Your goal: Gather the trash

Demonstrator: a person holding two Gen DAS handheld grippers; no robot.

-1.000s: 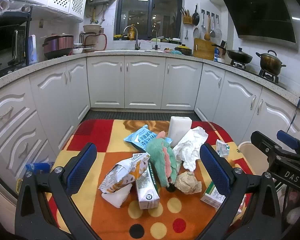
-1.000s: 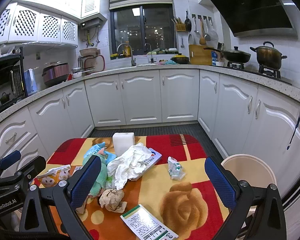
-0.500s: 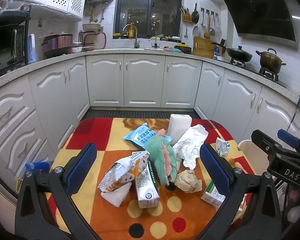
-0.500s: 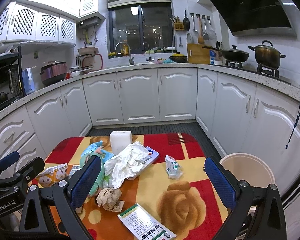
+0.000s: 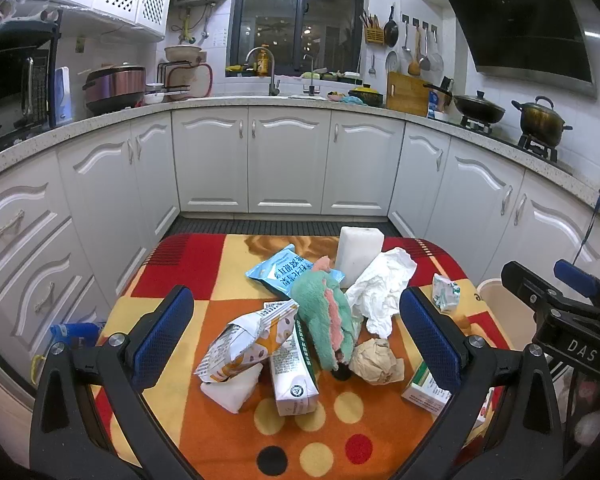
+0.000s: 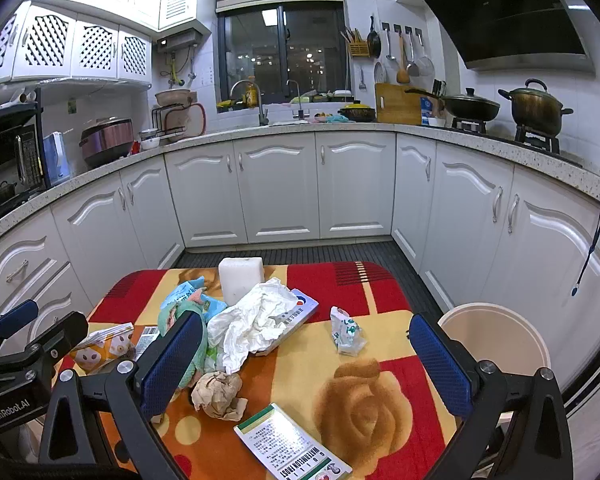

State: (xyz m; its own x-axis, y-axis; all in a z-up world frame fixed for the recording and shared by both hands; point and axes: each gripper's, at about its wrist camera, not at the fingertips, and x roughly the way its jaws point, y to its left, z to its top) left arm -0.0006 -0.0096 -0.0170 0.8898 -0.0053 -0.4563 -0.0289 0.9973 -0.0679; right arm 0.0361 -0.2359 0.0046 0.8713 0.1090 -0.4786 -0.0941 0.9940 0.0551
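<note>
Both claws spread wide, gripping nothing. Right gripper (image 6: 306,364) hangs above the table's right half; small crumpled wrapper (image 6: 346,331) lies alone just ahead, slightly left of centre, bin (image 6: 496,342) off the right edge. Left gripper (image 5: 294,334) faces the central pile, so the right looks nearer.

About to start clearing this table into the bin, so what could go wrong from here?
1. The trash is piled up: pulling the tissue may drag the box under it.
2. The plush toy lies among the trash and could be binned by mistake.
3. The bin sits below the table edge; light scraps may miss it.
</note>
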